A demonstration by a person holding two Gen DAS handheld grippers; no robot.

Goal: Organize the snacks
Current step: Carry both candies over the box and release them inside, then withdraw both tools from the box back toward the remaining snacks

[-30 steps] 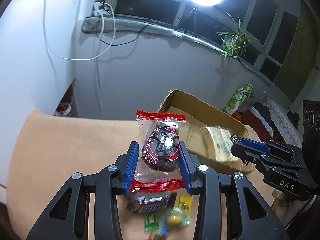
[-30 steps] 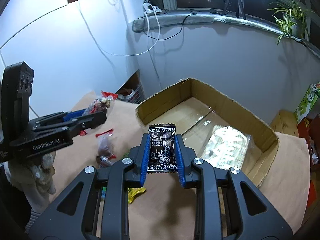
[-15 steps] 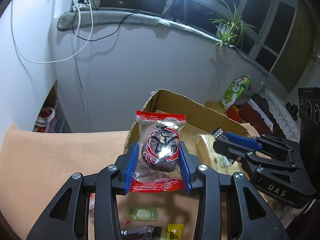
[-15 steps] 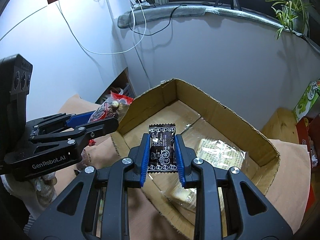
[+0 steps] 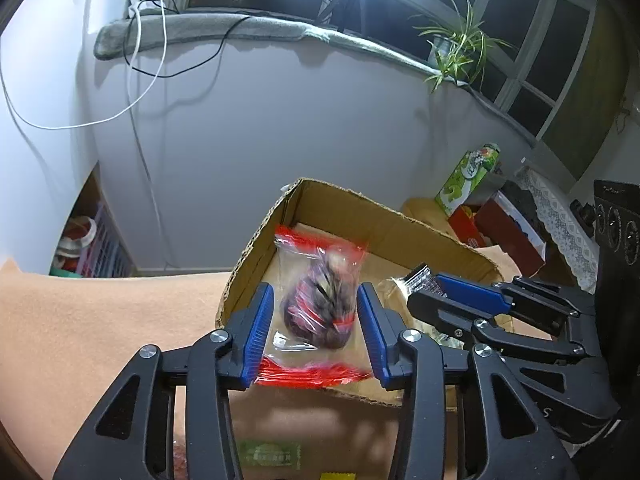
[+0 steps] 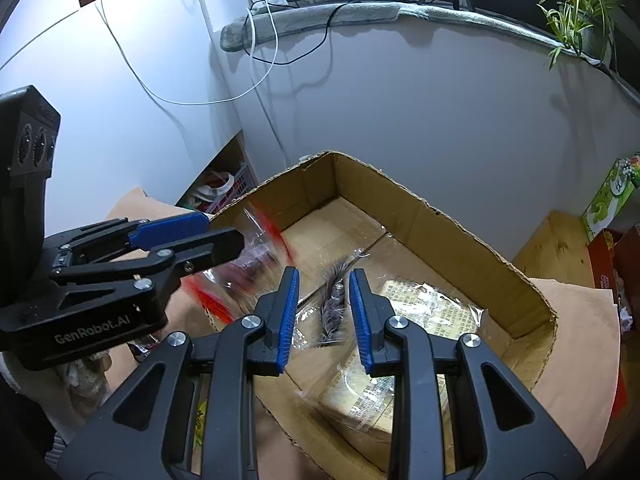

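Observation:
My left gripper (image 5: 316, 332) is open over the near left corner of the cardboard box (image 5: 332, 208). The clear red-edged snack packet (image 5: 320, 304) is loose between its pads, blurred, falling into the box. My right gripper (image 6: 324, 316) is open above the box (image 6: 460, 224). The black snack packet (image 6: 334, 306) is blurred, edge-on and free between its pads, dropping. The left gripper (image 6: 208, 240) and the red packet (image 6: 248, 264) show in the right wrist view. A wrapped cake (image 6: 428, 312) lies inside the box.
Small candies (image 5: 268, 454) lie on the tan cloth (image 5: 100, 320) below my left gripper. A green carton (image 5: 466, 178) and a red box (image 5: 508, 232) stand to the right of the cardboard box. The white wall is close behind.
Both grippers have opened. The red-edged packet and the black packet have slipped from the pads and are falling into the box. Both grippers moved further over the box.

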